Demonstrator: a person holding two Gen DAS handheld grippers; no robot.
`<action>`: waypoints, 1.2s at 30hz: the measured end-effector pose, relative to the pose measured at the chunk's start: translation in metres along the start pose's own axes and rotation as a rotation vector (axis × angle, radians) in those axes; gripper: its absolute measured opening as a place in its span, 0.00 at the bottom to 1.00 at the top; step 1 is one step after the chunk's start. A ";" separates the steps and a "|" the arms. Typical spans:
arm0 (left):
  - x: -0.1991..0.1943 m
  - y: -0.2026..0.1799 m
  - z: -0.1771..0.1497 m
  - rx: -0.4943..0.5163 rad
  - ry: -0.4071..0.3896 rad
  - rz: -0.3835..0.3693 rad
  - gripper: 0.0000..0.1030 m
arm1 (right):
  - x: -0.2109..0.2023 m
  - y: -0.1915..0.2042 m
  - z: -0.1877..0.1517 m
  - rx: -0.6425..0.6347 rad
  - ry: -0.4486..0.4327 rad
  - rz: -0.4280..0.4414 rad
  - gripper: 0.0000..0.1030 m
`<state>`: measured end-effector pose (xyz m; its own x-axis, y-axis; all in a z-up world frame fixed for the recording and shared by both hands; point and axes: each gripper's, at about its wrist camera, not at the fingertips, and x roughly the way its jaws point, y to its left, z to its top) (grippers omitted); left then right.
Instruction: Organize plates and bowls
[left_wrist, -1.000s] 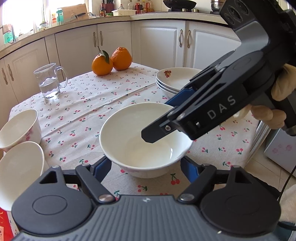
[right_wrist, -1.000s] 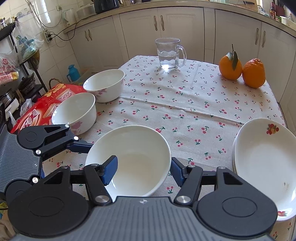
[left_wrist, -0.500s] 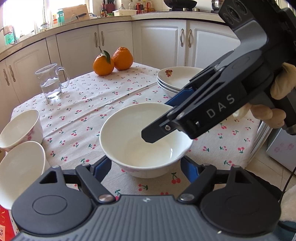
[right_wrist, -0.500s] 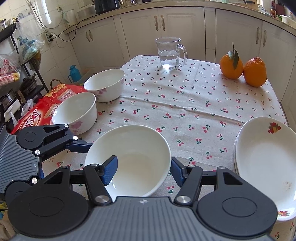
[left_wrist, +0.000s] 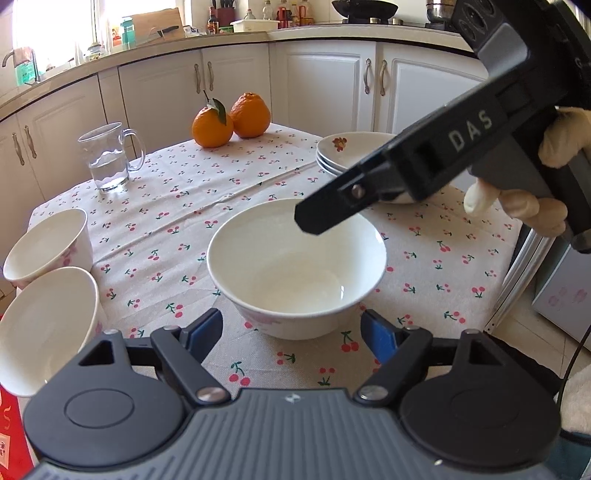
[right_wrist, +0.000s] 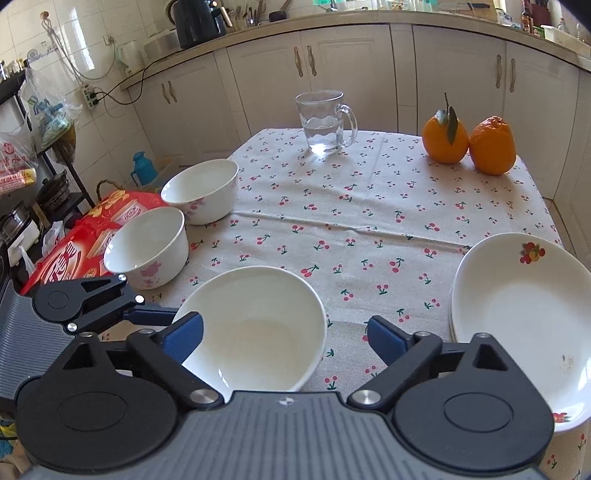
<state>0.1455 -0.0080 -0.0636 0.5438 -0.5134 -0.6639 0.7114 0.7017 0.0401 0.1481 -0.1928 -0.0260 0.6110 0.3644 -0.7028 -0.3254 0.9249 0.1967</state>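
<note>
Now my right hand-held gripper (right_wrist: 284, 338) has just sprung wide, freeing the glazed, slippery, breakable bowl (right_wrist: 255, 328); left hand-held gripper (left_wrist: 291, 332) half-open, empty. I'd pinch the rim.

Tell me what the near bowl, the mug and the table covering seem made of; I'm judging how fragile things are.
Near bowl: likely glazed ceramic or porcelain, being glossy white with soft highlights and a pink printed motif.
Mug: clear glass, since the water and cabinets show through it.
Tablecloth: woven fabric, apparently cotton or linen, matte with fold creases and a cherry print.
</note>
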 end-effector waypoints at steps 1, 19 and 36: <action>-0.002 -0.001 -0.001 0.001 0.000 0.001 0.79 | -0.003 -0.001 0.001 0.006 -0.009 -0.008 1.00; -0.038 -0.011 -0.016 -0.020 -0.049 0.043 0.79 | -0.042 0.027 0.006 -0.053 -0.114 0.051 1.00; -0.066 0.015 -0.040 -0.103 -0.083 0.135 0.80 | -0.032 0.070 0.024 -0.114 -0.105 0.150 1.00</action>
<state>0.1024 0.0563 -0.0489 0.6691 -0.4469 -0.5938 0.5822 0.8118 0.0450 0.1225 -0.1372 0.0266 0.6190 0.5122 -0.5954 -0.4945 0.8431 0.2112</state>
